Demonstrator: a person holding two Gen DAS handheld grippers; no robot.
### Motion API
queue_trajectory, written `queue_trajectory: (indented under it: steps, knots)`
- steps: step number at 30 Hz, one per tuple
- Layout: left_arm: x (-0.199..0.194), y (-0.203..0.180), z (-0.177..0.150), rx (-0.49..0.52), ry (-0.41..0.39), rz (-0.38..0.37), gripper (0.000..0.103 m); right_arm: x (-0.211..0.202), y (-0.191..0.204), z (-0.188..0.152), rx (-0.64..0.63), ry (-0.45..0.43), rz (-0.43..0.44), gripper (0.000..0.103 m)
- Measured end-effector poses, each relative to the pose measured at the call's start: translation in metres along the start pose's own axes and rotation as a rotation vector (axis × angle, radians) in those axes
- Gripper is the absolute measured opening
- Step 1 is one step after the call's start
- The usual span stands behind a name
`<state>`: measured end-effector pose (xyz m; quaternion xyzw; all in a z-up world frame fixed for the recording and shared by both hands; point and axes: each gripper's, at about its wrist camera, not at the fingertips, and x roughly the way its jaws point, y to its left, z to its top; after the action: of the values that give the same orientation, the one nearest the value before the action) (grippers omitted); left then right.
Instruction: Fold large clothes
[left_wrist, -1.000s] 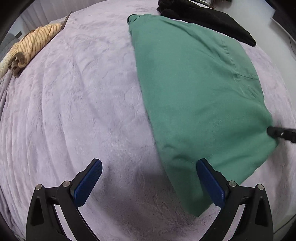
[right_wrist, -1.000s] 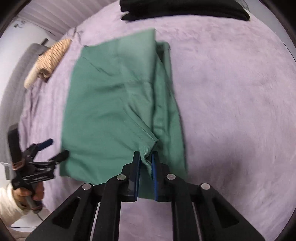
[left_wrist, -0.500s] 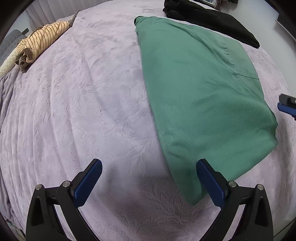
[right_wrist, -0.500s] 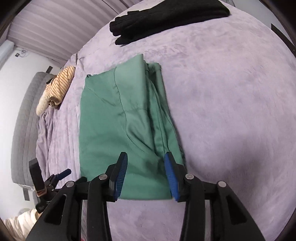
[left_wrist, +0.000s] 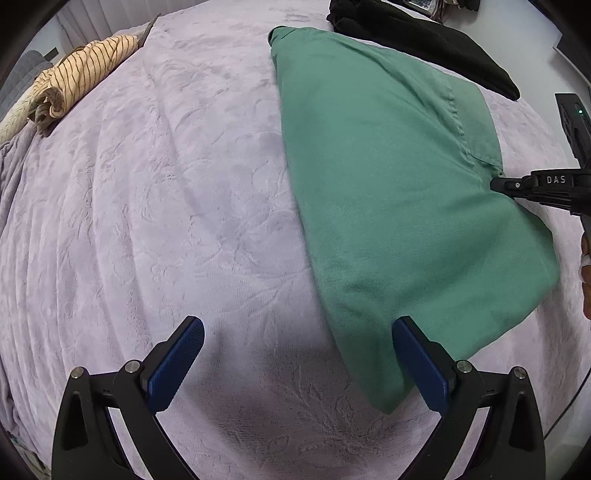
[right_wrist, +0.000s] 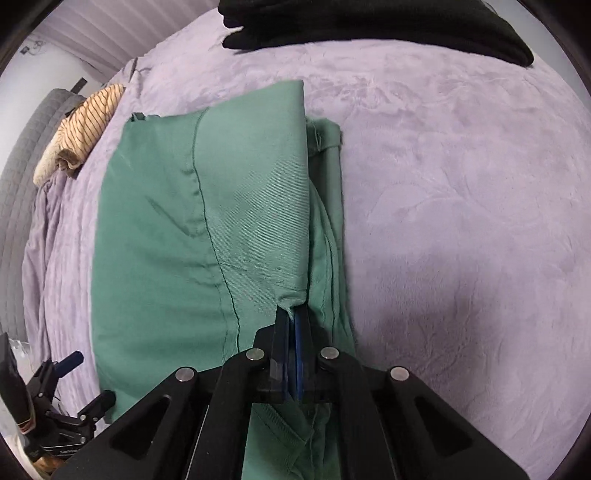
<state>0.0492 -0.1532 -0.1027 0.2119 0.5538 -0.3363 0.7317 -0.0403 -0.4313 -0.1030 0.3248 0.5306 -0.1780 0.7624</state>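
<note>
A green garment (left_wrist: 388, 184) lies folded into a long rectangle on the lilac bed cover (left_wrist: 147, 221). In the right wrist view the green garment (right_wrist: 166, 240) has a top layer whose near corner is pinched between the blue pads of my right gripper (right_wrist: 292, 314), which is shut on it. From the left wrist view my right gripper (left_wrist: 495, 183) touches the garment's right edge. My left gripper (left_wrist: 298, 325) hovers open above the garment's near left corner, nothing between its fingers. My left gripper (right_wrist: 74, 373) also shows low at the left in the right wrist view.
A black garment (left_wrist: 424, 40) lies folded at the far side of the bed, beyond the green one. A striped yellow cloth (left_wrist: 81, 77) sits rolled at the far left near the grey headboard (right_wrist: 22, 166). The bed cover (right_wrist: 461, 184) spreads wide to the right.
The right gripper, open half a second ago over the garment's near edge, has moved in and shut on the top layer's corner. The left gripper has hardly moved.
</note>
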Motion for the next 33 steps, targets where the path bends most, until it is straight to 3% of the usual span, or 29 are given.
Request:
queue_trajectory:
  steps: [7,14,18,21,29,30,31,32,33]
  knots:
    - [-0.004,0.001,0.002,0.019,0.011,0.021,0.103,-0.021,-0.014,-0.010,0.108,-0.026,0.038,0.002]
    - [-0.010,-0.003,0.003,0.003,0.018,0.058,0.103,-0.056,-0.016,-0.036,0.115,-0.032,0.010,0.005]
    - [-0.009,0.000,0.006,-0.050,0.055,0.038,0.103,-0.067,-0.012,-0.052,0.119,-0.024,0.024,0.005]
    - [-0.011,0.002,0.009,-0.097,0.060,0.018,0.103,-0.069,-0.009,-0.062,0.119,-0.016,0.028,0.005]
    - [-0.019,-0.007,0.015,-0.056,0.024,0.080,0.103,-0.068,-0.010,-0.073,0.139,0.004,0.043,0.007]
    - [-0.020,-0.008,0.016,-0.049,0.016,0.090,0.103,-0.068,-0.009,-0.073,0.138,0.004,0.045,0.021]
    - [-0.022,-0.009,0.017,-0.044,0.011,0.094,0.103,-0.068,-0.009,-0.073,0.138,0.002,0.048,0.060]
    - [-0.022,-0.009,0.018,-0.040,0.008,0.093,0.103,-0.068,-0.008,-0.073,0.138,-0.001,0.050,0.082]
    - [-0.023,-0.010,0.019,-0.041,0.004,0.091,0.103,-0.069,-0.007,-0.072,0.135,-0.011,0.056,0.098]
